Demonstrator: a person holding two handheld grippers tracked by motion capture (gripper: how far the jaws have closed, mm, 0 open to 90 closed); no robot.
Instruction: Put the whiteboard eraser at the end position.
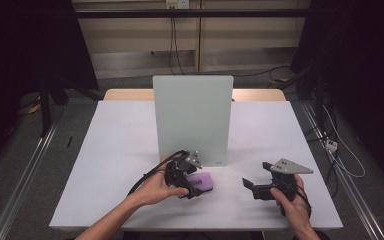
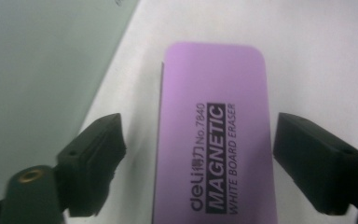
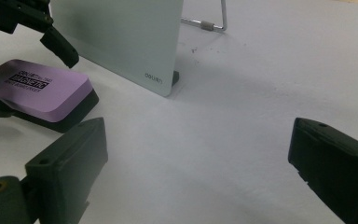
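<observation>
Eraser (image 2: 214, 135) lies btwn left hand-held gripper (image 2: 198, 140) jaws, pads clear.

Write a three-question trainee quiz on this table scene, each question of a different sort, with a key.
1. True or false: the left gripper has its fingers pressed tight on the purple eraser.
2. Multiple choice: the white board is (A) lying flat on the table, (B) standing upright on the table, (C) held in the right gripper.
3. Fill in: between the fingers of the right gripper there is only bare ____.

Key:
1. False: the fingers stand apart on either side of the eraser, with gaps showing.
2. B.
3. Table: the right gripper is open and holds nothing.
</observation>
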